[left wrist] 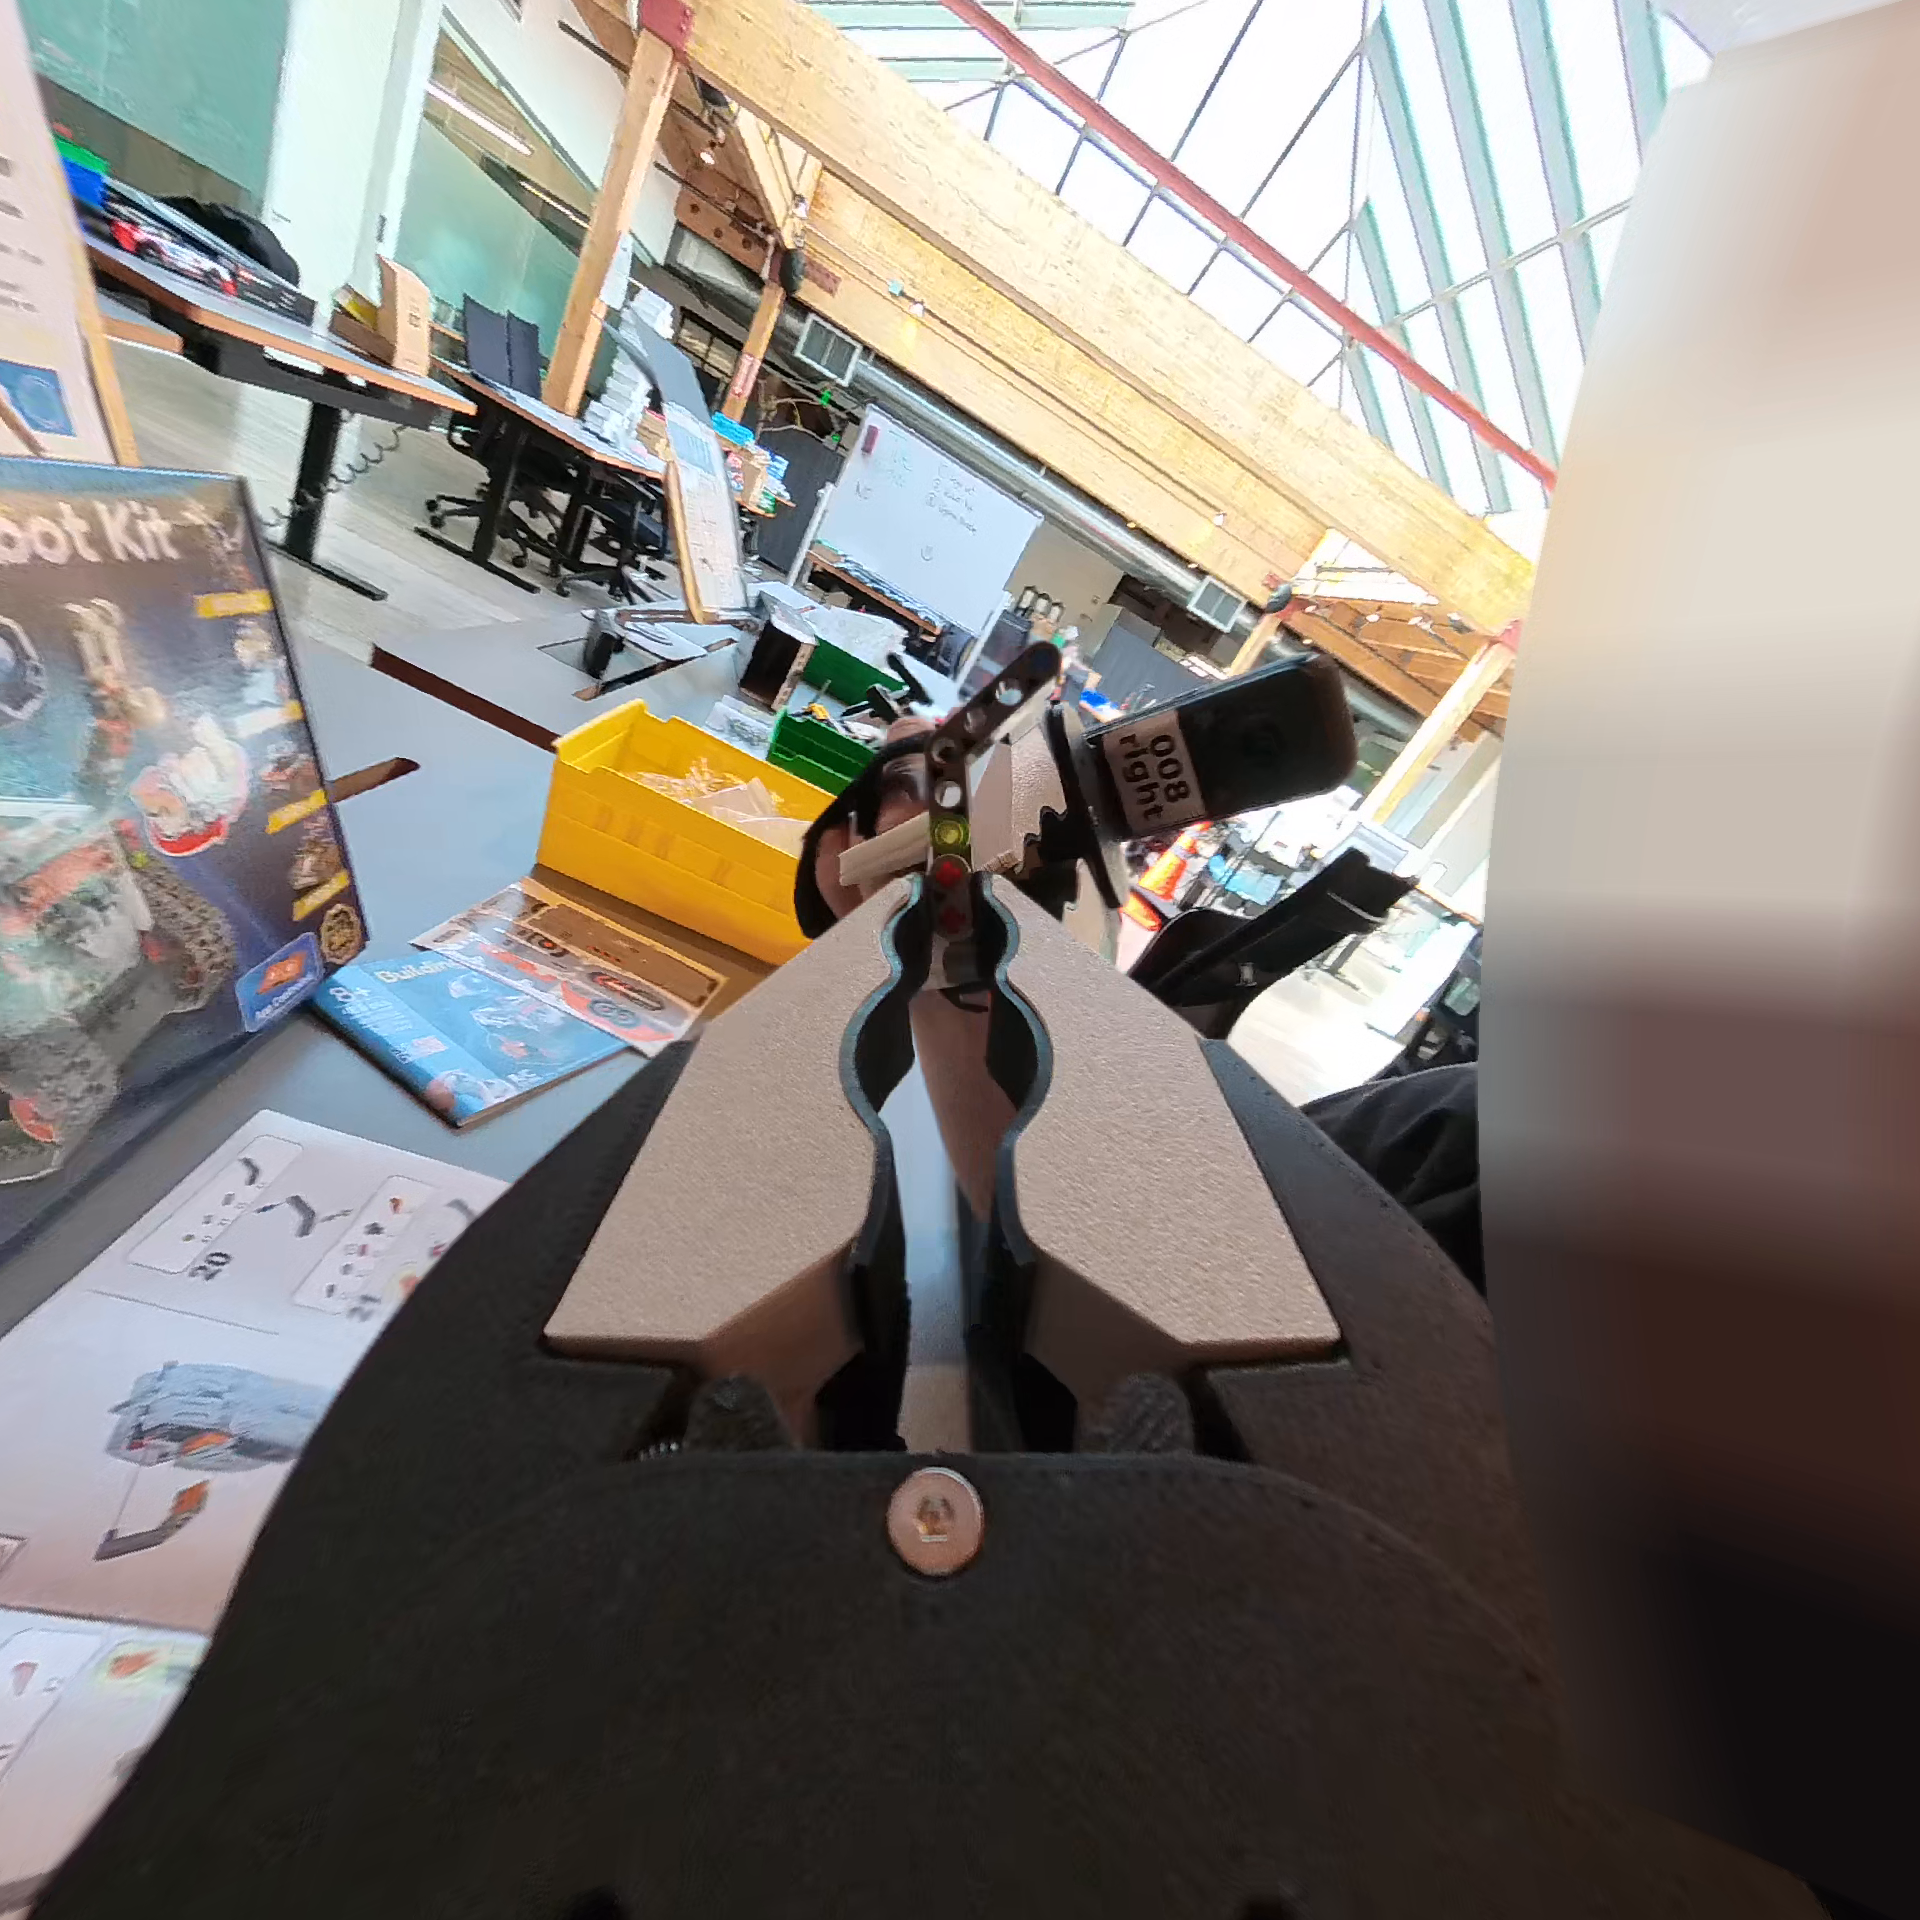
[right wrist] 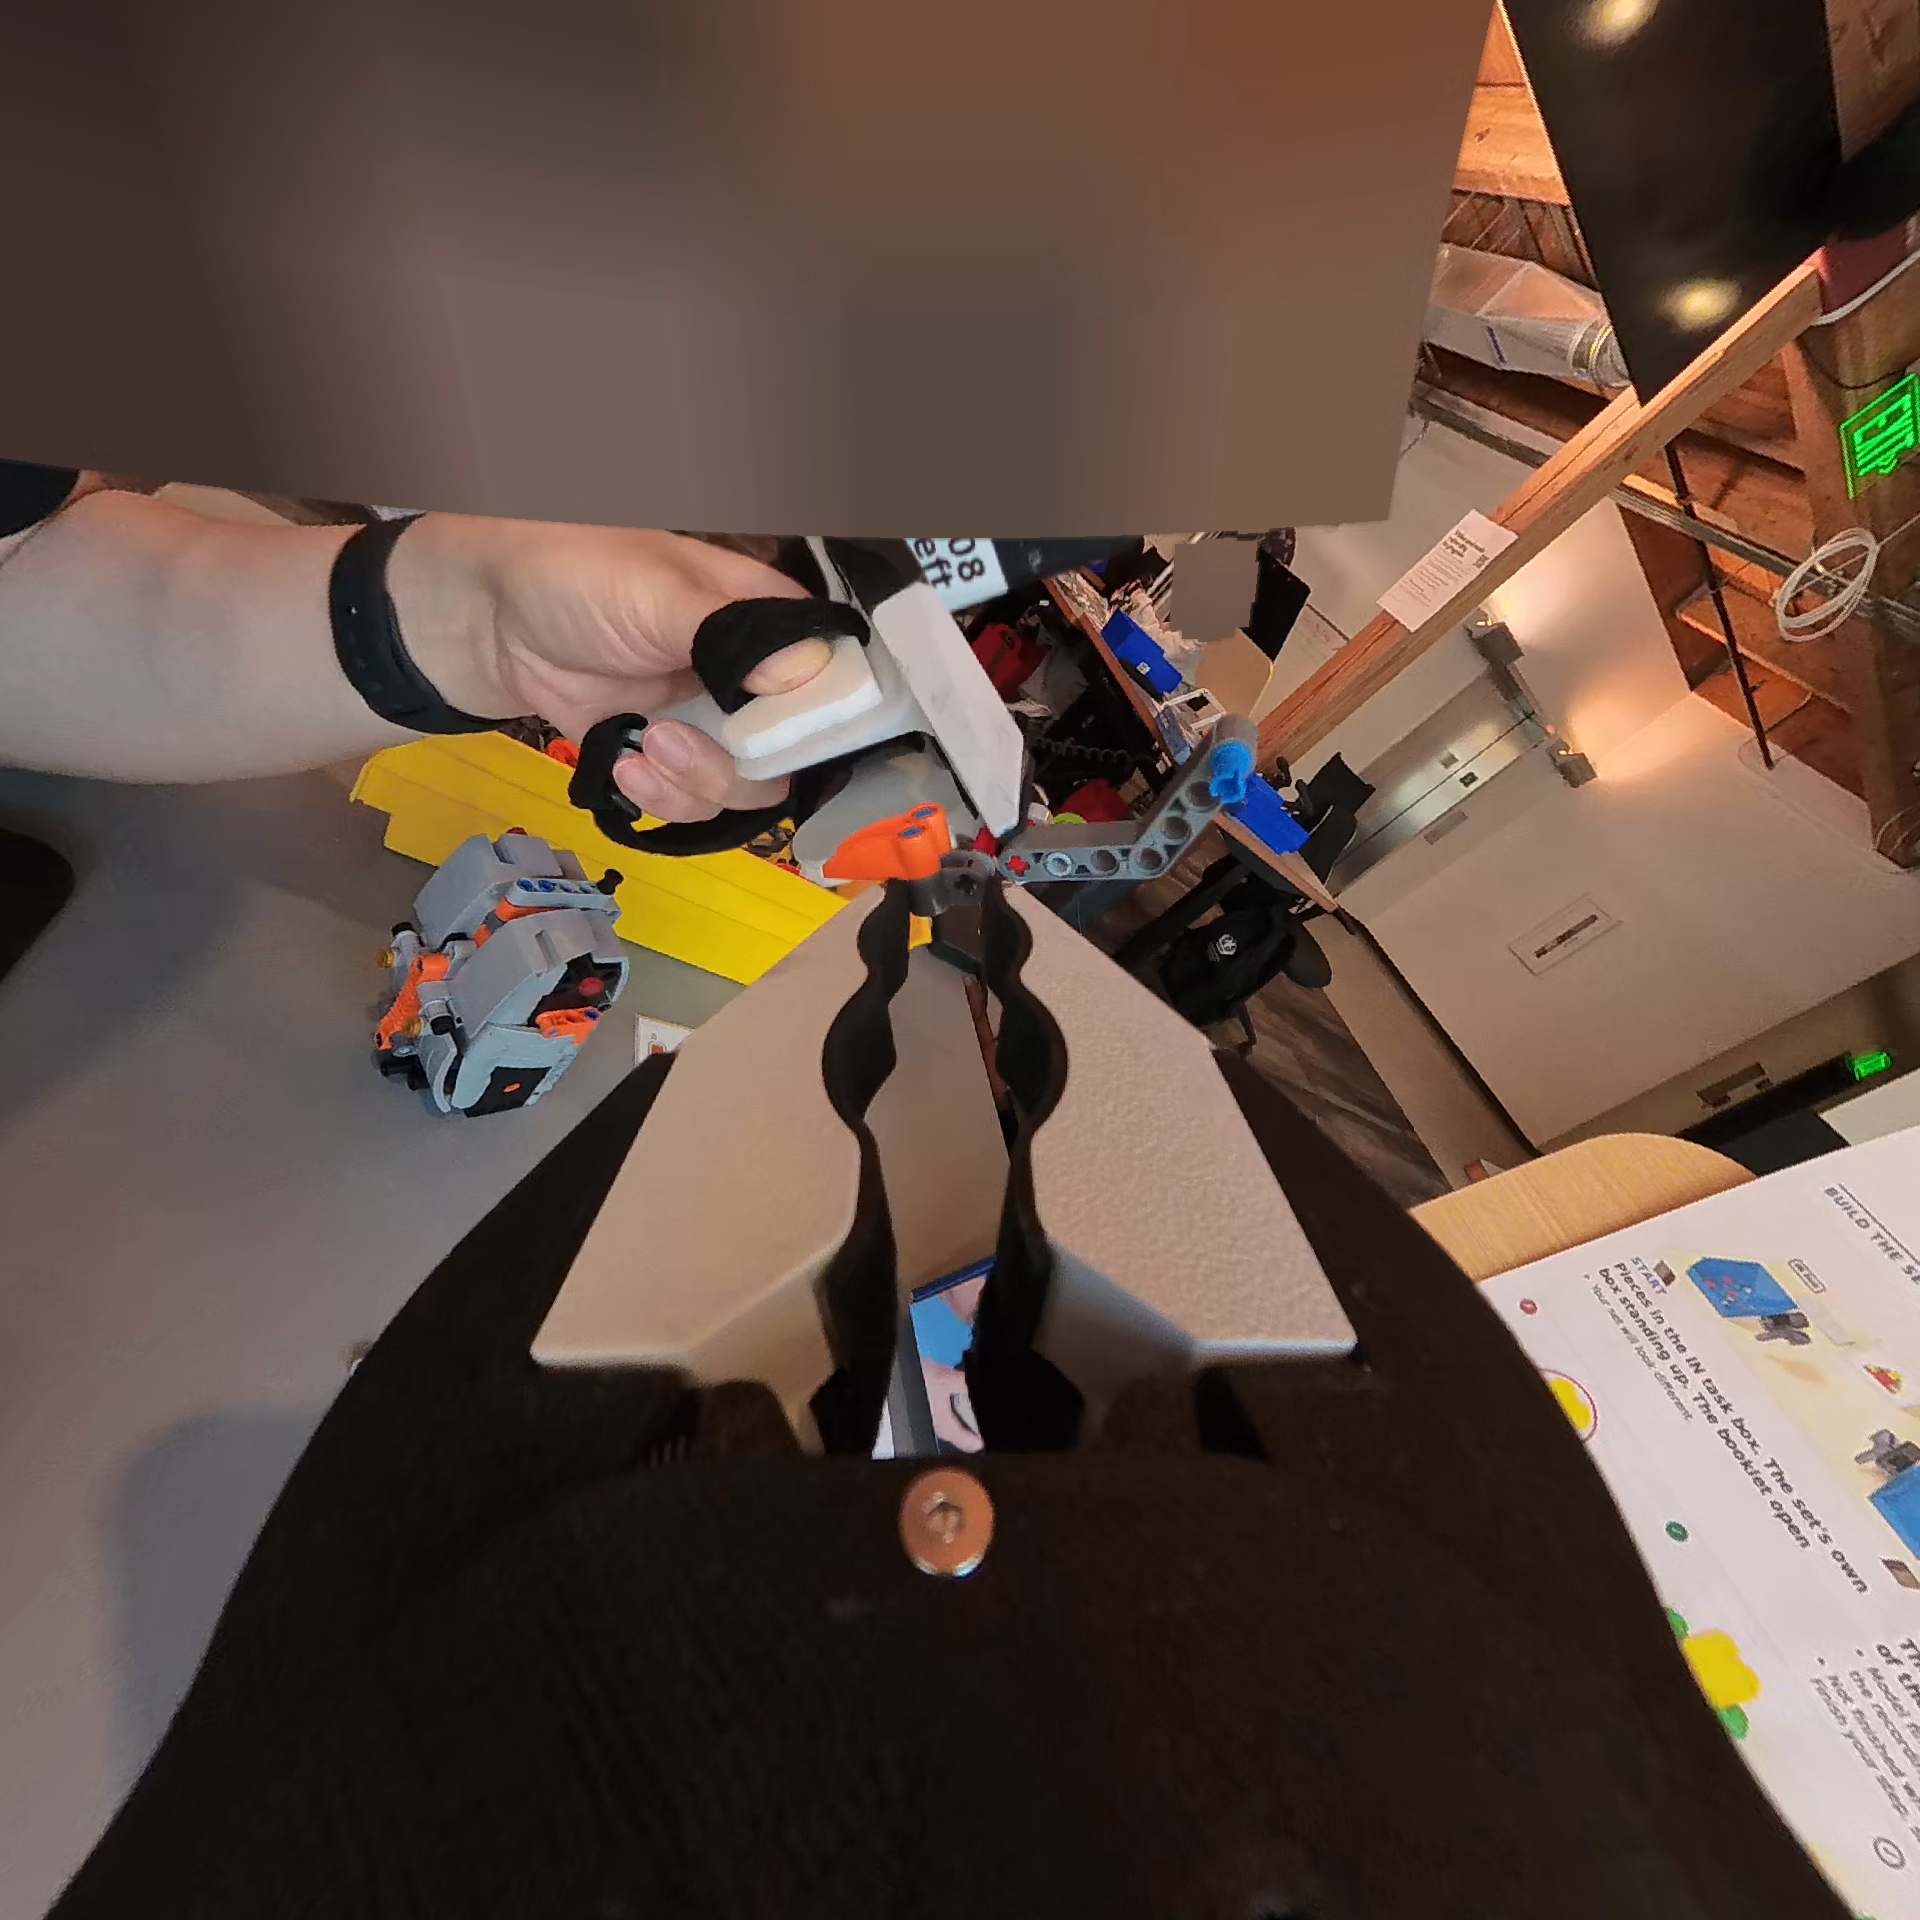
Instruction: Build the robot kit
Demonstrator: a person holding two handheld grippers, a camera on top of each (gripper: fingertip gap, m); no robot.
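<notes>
Both grippers hold one small brick assembly in the air above the grey table. My left gripper is shut on the lower end of a grey bent beam with holes. Red and green pins sit in the beam's holes. My right gripper is shut on a small grey connector that joins the same beam, which carries a blue pin at its far end. An orange piece sits beside the connector. The left gripper meets it from above in the right wrist view. The right gripper shows in the left wrist view.
A partly built grey and orange model stands on the table. A yellow bin holds bags of parts. A kit box, booklets and instruction sheets lie at left. Another printed sheet lies at right. Both grippers' tips are close together, under 4 cm apart.
</notes>
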